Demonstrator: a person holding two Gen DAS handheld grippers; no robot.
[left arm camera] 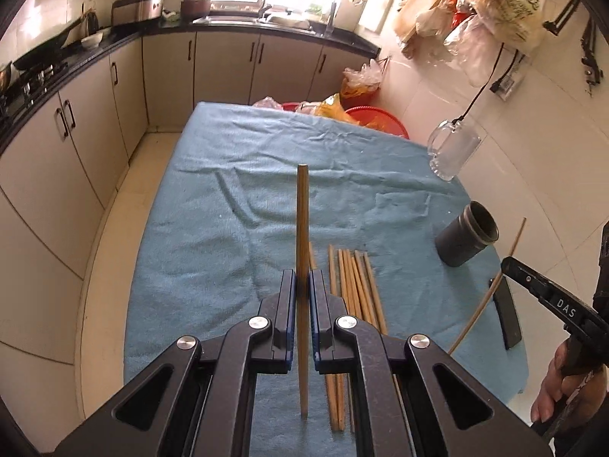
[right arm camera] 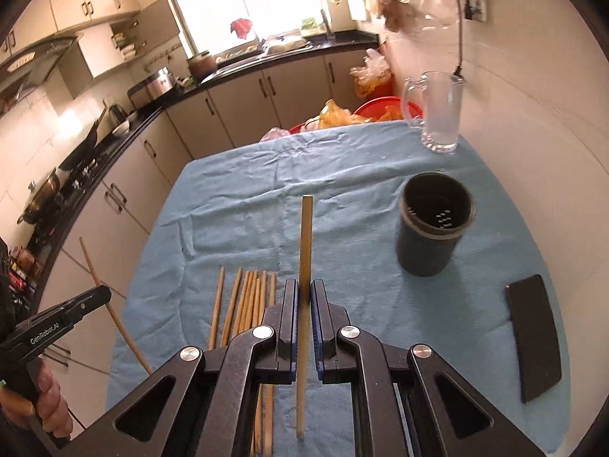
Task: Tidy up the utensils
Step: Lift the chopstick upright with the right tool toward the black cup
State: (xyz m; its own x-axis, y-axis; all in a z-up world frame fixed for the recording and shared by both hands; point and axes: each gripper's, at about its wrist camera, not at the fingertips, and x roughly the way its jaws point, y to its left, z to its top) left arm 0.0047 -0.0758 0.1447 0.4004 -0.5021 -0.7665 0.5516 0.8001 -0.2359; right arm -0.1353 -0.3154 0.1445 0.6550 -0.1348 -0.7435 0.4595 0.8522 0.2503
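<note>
each gripper pinches one long pale wooden chopstick: the left gripper point(left arm camera: 302, 285) has its blue-padded jaws pressed onto a chopstick point(left arm camera: 302, 228) that stands up above the table, and the right gripper point(right arm camera: 304, 297) clamps a second chopstick point(right arm camera: 305, 251) the same way. under them, a loose row of bare wooden chopsticks point(left arm camera: 356, 285) lies side by side on the wrinkled blue cloth point(left arm camera: 228, 190) covering the table. further along the cloth stands a dark grey cylindrical holder point(right arm camera: 434, 221), upright and open-topped, with a clear glass mug point(right arm camera: 437, 114) behind it near the far corner and a flat black phone point(right arm camera: 534, 335) lying near the right edge. only the right wrist view looks down into the holder, showing small slots in its bottom. the left wrist view catches the right gripper from the side, with the hand point(left arm camera: 559, 384) on its grip; the right wrist view shows the other hand point(right arm camera: 45, 400).
</note>
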